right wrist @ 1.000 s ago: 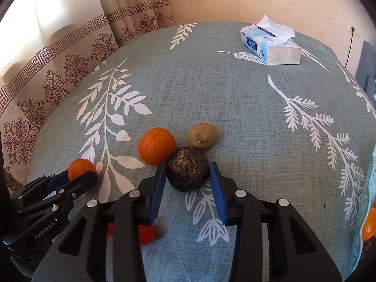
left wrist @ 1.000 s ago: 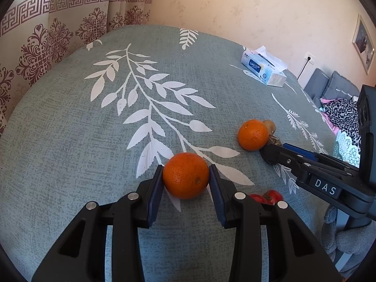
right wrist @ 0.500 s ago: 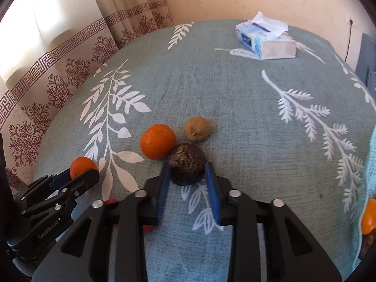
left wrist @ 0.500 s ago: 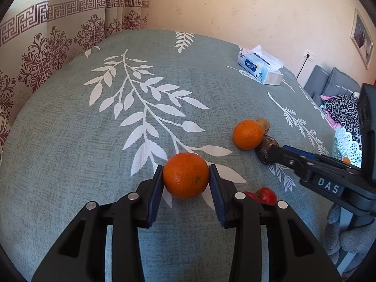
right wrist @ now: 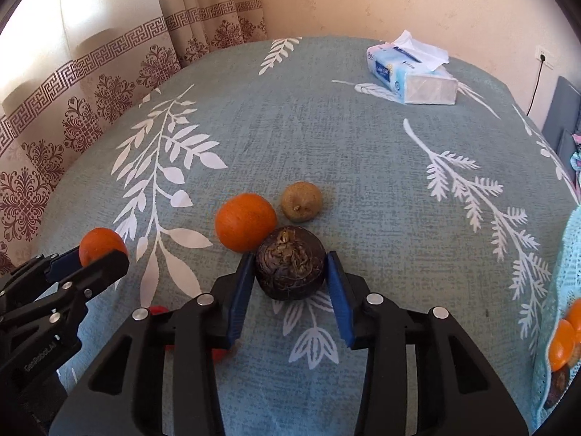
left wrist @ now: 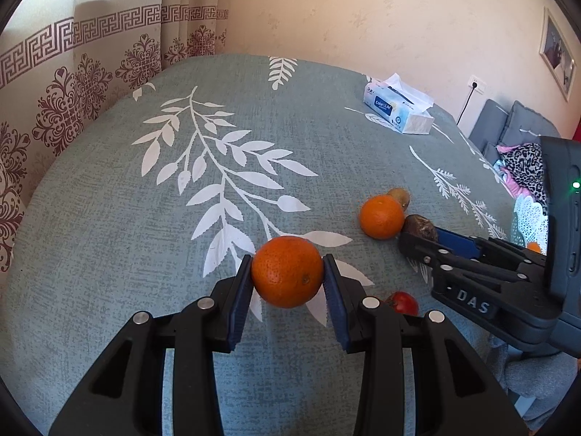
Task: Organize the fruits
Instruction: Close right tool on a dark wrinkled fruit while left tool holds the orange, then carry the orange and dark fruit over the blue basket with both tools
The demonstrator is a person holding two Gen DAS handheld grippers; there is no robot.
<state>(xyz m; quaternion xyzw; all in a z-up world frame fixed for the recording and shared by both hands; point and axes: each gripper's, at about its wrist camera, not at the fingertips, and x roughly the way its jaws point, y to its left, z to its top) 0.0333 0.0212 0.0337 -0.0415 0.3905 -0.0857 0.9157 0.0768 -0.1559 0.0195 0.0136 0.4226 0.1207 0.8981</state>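
Note:
My left gripper [left wrist: 287, 272] is shut on an orange [left wrist: 287, 271] and holds it above the teal leaf-print tablecloth [left wrist: 145, 218]. My right gripper [right wrist: 289, 269] is shut on a dark brown round fruit [right wrist: 289, 268], also seen in the left wrist view [left wrist: 419, 227]. A second orange [right wrist: 245, 221] lies on the cloth touching the dark fruit's left side, with a small brown kiwi-like fruit [right wrist: 301, 201] just behind. A red fruit [left wrist: 403, 302] lies on the cloth under the grippers. The held orange also shows in the right wrist view [right wrist: 100, 245].
A tissue box [right wrist: 412, 72] stands at the far right of the table. A light blue cloth with orange fruit pieces [right wrist: 564, 338] sits at the right edge. Patterned curtains [right wrist: 109, 83] hang behind the left side. A grey sofa [left wrist: 508, 127] stands beyond the right edge.
Both grippers have risen a little with their fruits, so the table looks farther away. The right gripper closed tighter on the dark fruit and lifted it.

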